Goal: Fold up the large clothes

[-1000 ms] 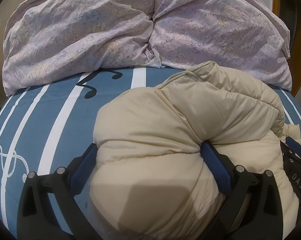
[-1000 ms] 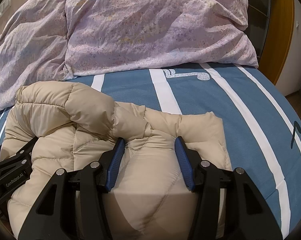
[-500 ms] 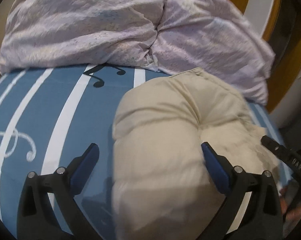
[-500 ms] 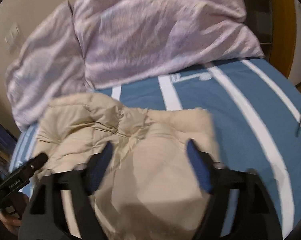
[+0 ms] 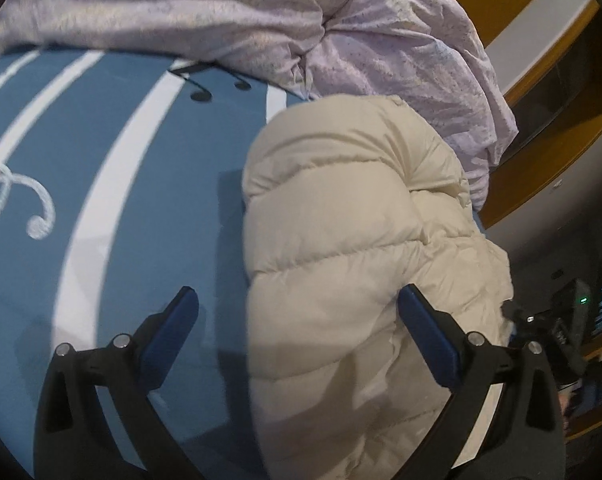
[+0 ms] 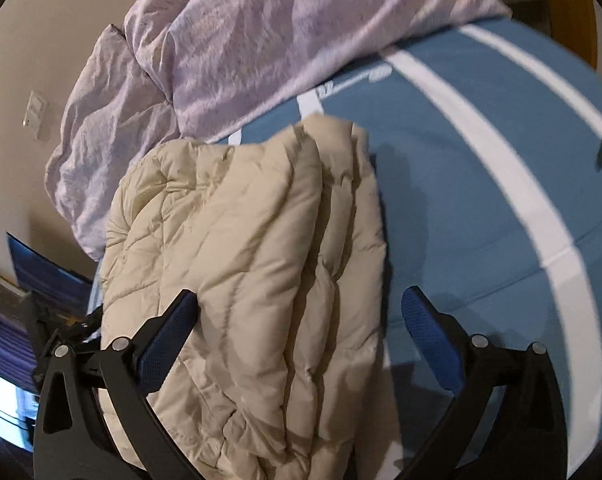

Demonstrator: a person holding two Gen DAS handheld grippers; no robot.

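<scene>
A cream quilted puffer jacket (image 5: 341, 240) lies folded in a thick bundle on the blue striped bed sheet (image 5: 121, 160). My left gripper (image 5: 297, 312) is open above it, its right blue pad against the jacket's right side, the left pad over bare sheet. The same jacket shows in the right wrist view (image 6: 253, 260). My right gripper (image 6: 301, 312) is open over the jacket's right edge, left pad on the fabric, right pad over the sheet (image 6: 481, 180). Neither gripper holds anything.
A rumpled lilac duvet (image 5: 261, 12) is heaped along the far side of the bed, also in the right wrist view (image 6: 261, 40). Wooden furniture (image 5: 541, 140) stands past the bed's right edge. The other gripper (image 5: 561, 320) shows at the right.
Both grippers have opened wide and let go of the jacket, then pulled back and up. The jacket has settled into a folded bundle on the sheet.
</scene>
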